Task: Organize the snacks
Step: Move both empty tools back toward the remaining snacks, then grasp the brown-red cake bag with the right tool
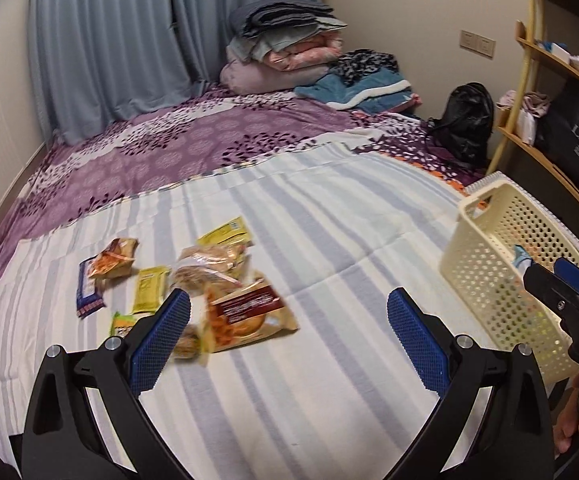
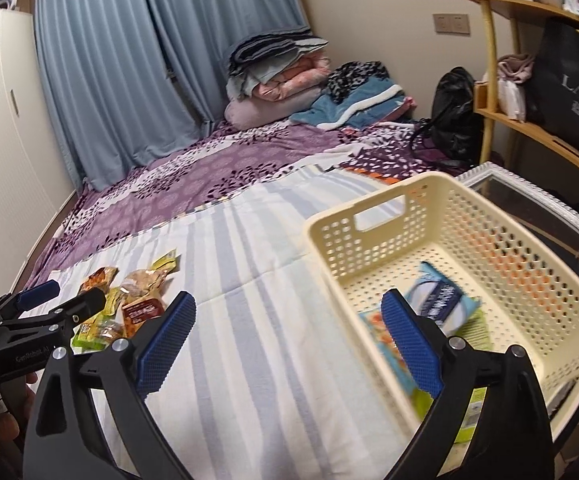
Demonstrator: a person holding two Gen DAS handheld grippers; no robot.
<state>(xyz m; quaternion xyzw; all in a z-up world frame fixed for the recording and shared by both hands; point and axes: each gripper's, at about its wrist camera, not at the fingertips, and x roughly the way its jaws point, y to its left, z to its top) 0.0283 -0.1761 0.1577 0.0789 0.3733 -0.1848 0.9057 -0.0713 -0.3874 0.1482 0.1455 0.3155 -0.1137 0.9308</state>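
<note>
- Plainly, the sorting is midway: a few packets already lie in the basket (image 2: 441, 208), while most snacks (image 1: 193, 280) are still heaped on the striped sheet (image 1: 309, 220) of the bed.
- Inside the basket a blue-and-white packet (image 2: 443, 300) lies on its floor with an orange packet (image 2: 381, 332) and a green one (image 2: 477, 328) beside it; motion blur hides their print.
- The right tongs (image 2: 289, 344) stand wide apart with nothing between the pads, straddling the basket's near left wall, one pad over the sheet and one over the basket's inside. That reads as a drop just finished.
- The left tongs (image 1: 289, 344) are also spread wide and empty, aimed down at the sheet, their left pad in front of the near edge of the pile.
- Nearest them lies a bun packet with a brown label (image 1: 249, 316); yellow sachets (image 1: 151, 288) and a dark blue bar (image 1: 89, 292) lie further left.
- The step in hand looks like the reach for the next snack.
- The next move probably calls for the left tongs to drop over one packet, likely the bun packet, close on it alone, lift clear of its neighbours and carry it to the basket at the right.
- Soft wrappers may slip or drag a neighbour along, so a firm pinch across the packet should serve best.
</note>
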